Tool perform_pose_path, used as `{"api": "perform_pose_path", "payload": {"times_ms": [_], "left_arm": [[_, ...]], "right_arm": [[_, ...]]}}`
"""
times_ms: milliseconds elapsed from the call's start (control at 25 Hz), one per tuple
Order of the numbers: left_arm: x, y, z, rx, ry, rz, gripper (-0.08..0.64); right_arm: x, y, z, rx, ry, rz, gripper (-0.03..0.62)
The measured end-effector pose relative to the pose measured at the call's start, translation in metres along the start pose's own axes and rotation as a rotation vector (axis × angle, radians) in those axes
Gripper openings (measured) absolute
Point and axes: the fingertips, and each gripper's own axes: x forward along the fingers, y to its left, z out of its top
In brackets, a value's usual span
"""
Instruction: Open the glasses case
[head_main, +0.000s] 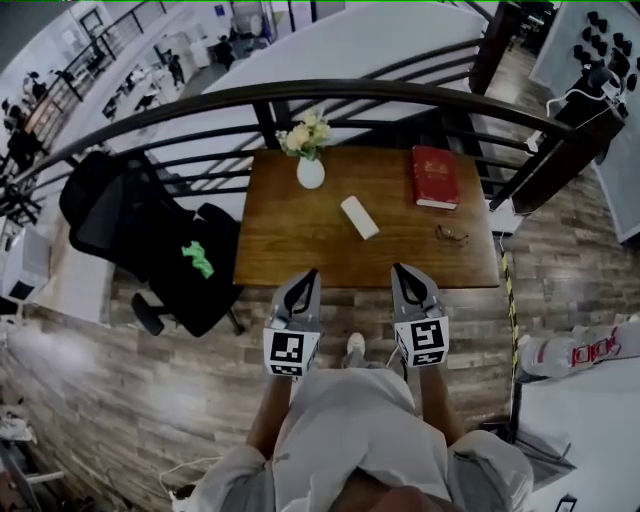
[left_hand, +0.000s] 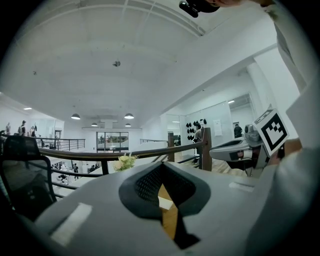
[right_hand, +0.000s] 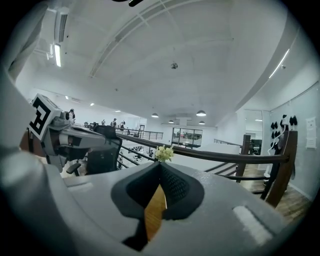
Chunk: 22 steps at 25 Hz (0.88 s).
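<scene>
A white glasses case (head_main: 360, 217) lies shut near the middle of the wooden table (head_main: 290, 250). My left gripper (head_main: 312, 274) and right gripper (head_main: 397, 268) hover side by side at the table's near edge, both short of the case and pointing toward it. Each has its jaws shut to a point with nothing between them. In the left gripper view the left gripper (left_hand: 161, 166) shows a sliver of the white case (left_hand: 165, 203) through the slot below its tips. In the right gripper view only table wood shows below the tips of the right gripper (right_hand: 160, 164).
A white vase of flowers (head_main: 310, 165) stands at the table's far edge, a red book (head_main: 434, 177) at far right, a pair of glasses (head_main: 451, 235) at right. A dark railing (head_main: 300, 95) runs behind the table. A black office chair (head_main: 150, 240) stands to the left.
</scene>
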Motion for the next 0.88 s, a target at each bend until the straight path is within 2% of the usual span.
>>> {"api": "perform_pose_path", "payload": {"times_ms": [480,880], "left_arm": [[0.057,0.006,-0.003,0.011,0.042,0.052,0.020],[0.074,0.008,-0.010,0.005,0.070,0.060,0.020]], "right_arm": [[0.049,-0.043,-0.007,0.026,0.002,0.059,0.003],[0.066,-0.052,-0.016,0.048,0.023,0.079,0.003]]}}
